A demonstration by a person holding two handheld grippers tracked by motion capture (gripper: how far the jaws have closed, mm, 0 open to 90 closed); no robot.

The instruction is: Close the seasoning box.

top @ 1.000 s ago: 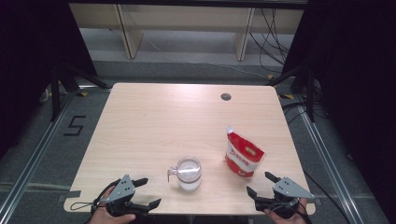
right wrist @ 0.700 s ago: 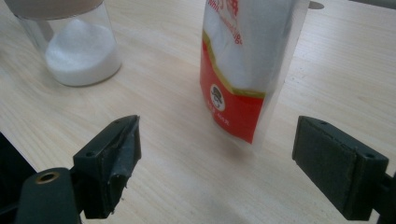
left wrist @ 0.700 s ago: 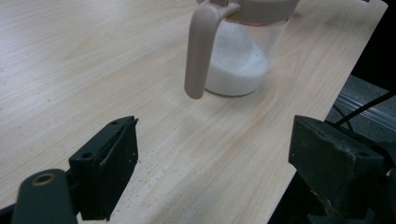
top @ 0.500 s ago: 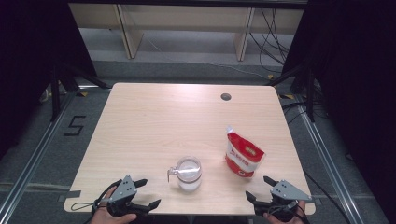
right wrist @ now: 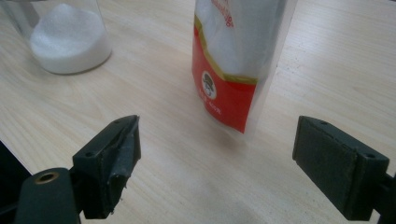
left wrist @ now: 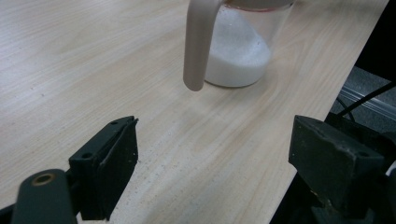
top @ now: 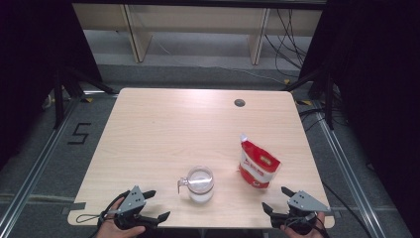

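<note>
Grippers sit at the near edge of the table [top: 163,124], 1 in each of our hands. We hold the left gripper [top: 154,207] at the near left corner, its 2 jaws spread wide with nothing between them. In the left gripper view those jaws frame bare wood, and ahead of them stands the glass jar [left wrist: 243,44], about a third full of white powder [left wrist: 238,58], with its beige handle [left wrist: 198,42] hanging down on the side toward us. From the high view the jar [top: 200,184] stands upright near the front edge, roughly midway between our 2 hands, its handle [top: 182,184] pointing toward the left gripper. The gripper is near the jar but apart from it.

We hold the right gripper [top: 277,199] at the near right corner, also gaping wide and gripping nothing. Just beyond it stands the red and white pouch [top: 257,166], upright with a slight lean, its top corner spout raised. In the right gripper view the pouch [right wrist: 238,60] rises between the line of the 2 jaws but farther off, not touching either one, and the jar [right wrist: 65,37] shows at the upper left. Pouch and jar stand apart from each other. A small dark hole [top: 239,103] marks the far side of the table.
</note>
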